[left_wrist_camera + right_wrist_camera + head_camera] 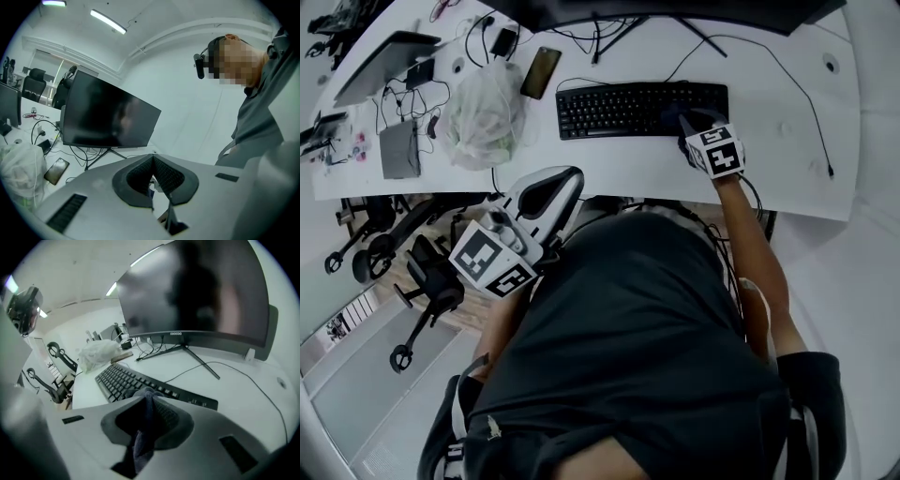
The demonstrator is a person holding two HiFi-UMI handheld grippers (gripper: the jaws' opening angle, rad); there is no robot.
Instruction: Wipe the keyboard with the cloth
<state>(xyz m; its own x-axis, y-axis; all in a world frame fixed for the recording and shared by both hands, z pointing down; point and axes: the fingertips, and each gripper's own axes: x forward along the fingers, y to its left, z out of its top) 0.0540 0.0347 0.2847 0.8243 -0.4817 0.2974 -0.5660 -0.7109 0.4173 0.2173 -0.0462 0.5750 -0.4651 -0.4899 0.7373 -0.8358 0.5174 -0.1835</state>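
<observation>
Judging by drape, cloth (140,446) is rated soft, light, limp; R gripper (148,393) is clamped on its bunched fold (good hold) over keyboard (117,378); L gripper (152,158) jaws together, empty.

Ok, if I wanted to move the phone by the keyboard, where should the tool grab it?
Probably grip the phone across its long edges near the middle, coming straight down: it lies flat on the desk, and its narrow width suits the jaws. The plastic bag crowds one long side.
</observation>
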